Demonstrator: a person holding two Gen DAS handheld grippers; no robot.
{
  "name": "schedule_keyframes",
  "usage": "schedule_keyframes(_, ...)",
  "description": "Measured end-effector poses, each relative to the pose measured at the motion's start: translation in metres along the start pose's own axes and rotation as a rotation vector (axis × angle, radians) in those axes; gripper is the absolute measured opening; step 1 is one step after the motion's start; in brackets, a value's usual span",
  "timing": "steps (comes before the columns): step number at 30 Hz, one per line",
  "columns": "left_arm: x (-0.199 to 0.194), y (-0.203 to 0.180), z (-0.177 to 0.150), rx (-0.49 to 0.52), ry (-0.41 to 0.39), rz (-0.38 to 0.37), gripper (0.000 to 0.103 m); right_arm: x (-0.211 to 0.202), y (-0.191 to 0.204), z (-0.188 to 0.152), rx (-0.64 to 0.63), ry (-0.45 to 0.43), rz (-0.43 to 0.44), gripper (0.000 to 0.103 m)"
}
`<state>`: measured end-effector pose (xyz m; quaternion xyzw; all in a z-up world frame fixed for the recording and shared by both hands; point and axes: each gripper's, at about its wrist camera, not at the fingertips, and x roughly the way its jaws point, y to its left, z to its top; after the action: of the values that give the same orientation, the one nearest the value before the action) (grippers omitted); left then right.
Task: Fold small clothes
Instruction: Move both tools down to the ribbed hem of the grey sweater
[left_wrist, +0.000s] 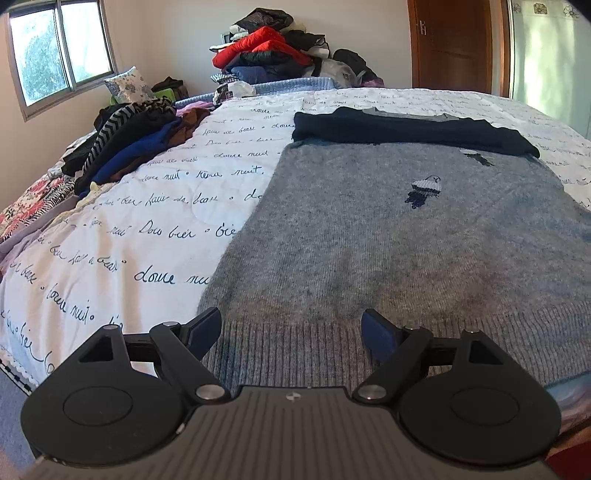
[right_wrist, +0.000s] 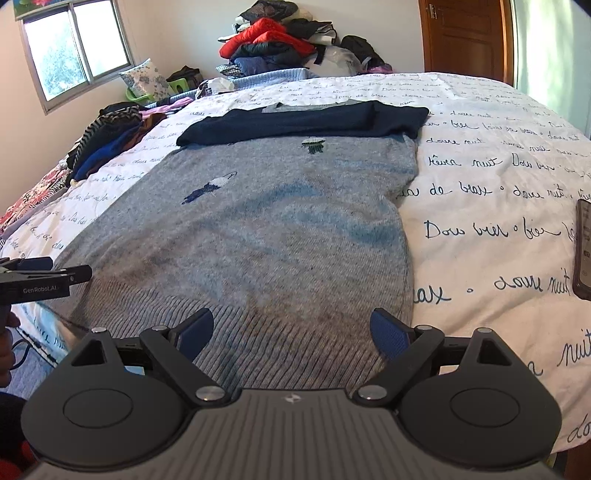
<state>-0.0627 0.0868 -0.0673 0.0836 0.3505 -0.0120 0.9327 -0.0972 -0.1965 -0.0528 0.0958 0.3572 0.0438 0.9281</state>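
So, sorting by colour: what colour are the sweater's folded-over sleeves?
Dark navy sleeves over the grey sweater; clearest in the right wrist view.

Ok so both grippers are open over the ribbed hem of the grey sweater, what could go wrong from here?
1. The left gripper and right gripper may pinch only the top layer of the grey sweater, so the fold skews.
2. Lifting the hem could shift the navy sleeves folded across the chest.
3. The dark phone-like device beside the sweater might get knocked.
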Motion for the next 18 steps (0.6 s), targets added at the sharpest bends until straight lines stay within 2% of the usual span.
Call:
schedule_keyframes(3, 0.002, 0.009, -0.002, -0.039, 0.026, -0.014, 0.082, -0.002, 0.002, -0.004, -0.002, 0.007, 0.009, 0.093)
schedule_keyframes(11, -0.003, 0.015, 0.001, -0.065, 0.022, 0.068, 0.082, -0.002, 0.011, -0.005, -0.022, -0.001, 0.026, 0.092)
schedule_keyframes(18, 0.000, 0.020, -0.001, -0.088, 0.042, 0.083, 0.082, -0.002, 0.014, -0.005, -0.029, 0.000, 0.027, 0.093)
